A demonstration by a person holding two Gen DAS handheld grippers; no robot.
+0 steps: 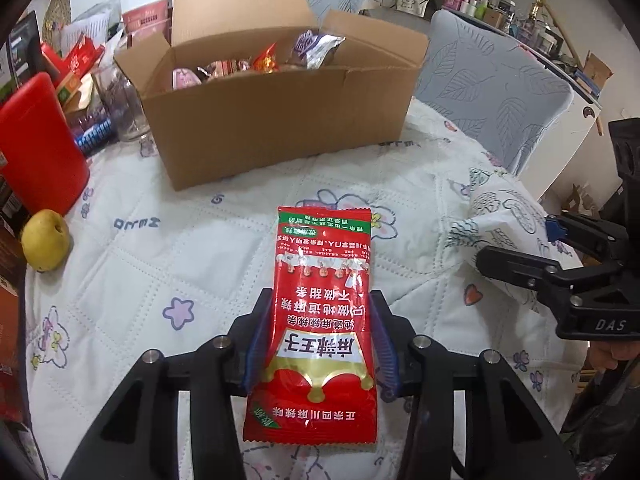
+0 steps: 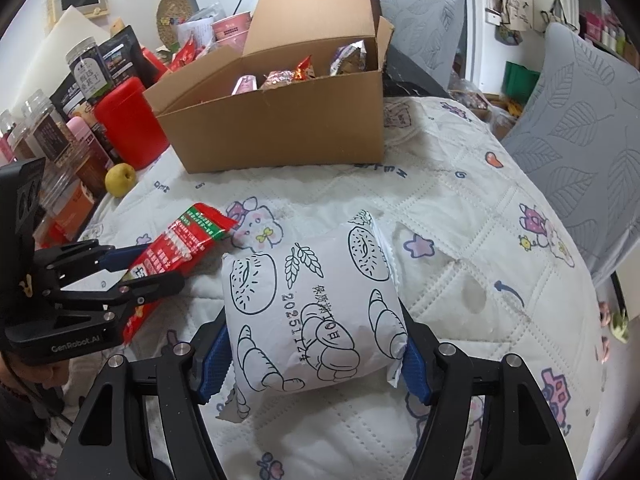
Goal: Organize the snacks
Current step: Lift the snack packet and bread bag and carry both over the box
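A desk [image 1: 168,240] under a white quilted cartoon cover, cluttered room behind. Left tongs [image 1: 320,344] clamp a red packet [image 1: 320,320]; right tongs [image 2: 312,344], marked "DAS", clamp a white bread bag [image 2: 312,304] dated "20251124". An open box [image 1: 272,120] of snacks stands beyond.

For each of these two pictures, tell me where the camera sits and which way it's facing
Left wrist view: sits on the left hand-held gripper, looks down along its fingers at a red snack packet; the right hand-held gripper shows at the right edge.
Right wrist view: on the right hand-held gripper, looks down at a white bread packet.
Shared: cardboard box, yellow fruit, quilted cloth.
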